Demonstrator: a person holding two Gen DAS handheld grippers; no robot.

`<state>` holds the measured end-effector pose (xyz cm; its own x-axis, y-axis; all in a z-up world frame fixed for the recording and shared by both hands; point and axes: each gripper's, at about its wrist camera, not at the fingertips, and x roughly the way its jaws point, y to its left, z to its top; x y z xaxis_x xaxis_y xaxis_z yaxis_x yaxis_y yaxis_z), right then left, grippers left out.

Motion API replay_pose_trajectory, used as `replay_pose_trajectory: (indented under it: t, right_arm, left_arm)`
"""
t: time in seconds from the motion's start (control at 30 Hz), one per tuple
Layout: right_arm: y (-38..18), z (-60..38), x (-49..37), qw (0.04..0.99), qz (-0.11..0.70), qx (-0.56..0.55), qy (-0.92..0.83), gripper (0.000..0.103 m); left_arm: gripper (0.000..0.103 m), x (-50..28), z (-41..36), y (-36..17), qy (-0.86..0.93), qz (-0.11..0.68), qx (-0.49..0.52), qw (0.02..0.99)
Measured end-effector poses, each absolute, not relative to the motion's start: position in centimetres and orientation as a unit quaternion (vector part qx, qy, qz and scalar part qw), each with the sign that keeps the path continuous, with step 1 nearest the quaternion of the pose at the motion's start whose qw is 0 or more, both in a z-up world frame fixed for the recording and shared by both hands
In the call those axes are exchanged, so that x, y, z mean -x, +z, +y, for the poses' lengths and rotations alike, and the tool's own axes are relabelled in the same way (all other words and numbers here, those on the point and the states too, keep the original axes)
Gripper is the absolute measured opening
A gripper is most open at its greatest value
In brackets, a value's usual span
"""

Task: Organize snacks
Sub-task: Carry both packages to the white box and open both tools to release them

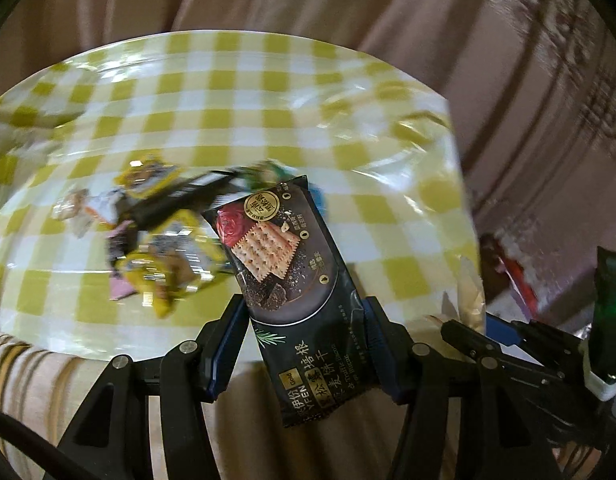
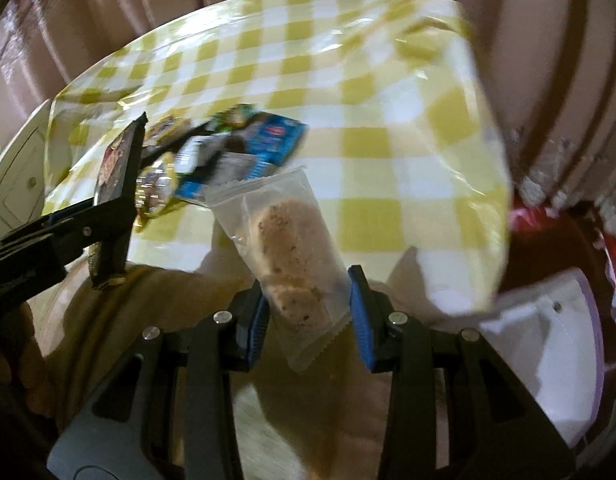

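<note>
above table edge [image 1: 268, 92], both tools tilt down, clamping packets.

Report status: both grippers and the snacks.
Left gripper shut on cracker pack. Right gripper shut on clear cookie bag. Snack pile on table. Nothing blocking.

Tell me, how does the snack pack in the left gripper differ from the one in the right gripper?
The black cracker packet is opaque, printed with a cracker picture and lettering; the clear cookie pouch is see-through and unprinted, showing pale speckled cookies inside. The black packet looks flat, the clear pouch bulges. Shared: each is clamped between blue pads, left gripper and right gripper, near the edge of the checked tablecloth.
</note>
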<state>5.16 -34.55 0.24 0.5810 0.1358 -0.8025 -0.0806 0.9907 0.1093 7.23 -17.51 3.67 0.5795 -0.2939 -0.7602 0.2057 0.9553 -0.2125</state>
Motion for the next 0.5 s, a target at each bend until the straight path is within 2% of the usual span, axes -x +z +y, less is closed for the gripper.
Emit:
replay_pose_trajectory:
  t: [0.5]
  right_arm:
    - [-2.1,-47.9,1.6,0.872,0.475,-0.088,-0.077,0.041]
  left_arm:
    - [0.058,-4.3,-29.3,3.3,-0.283,0.456,0.006,0.844]
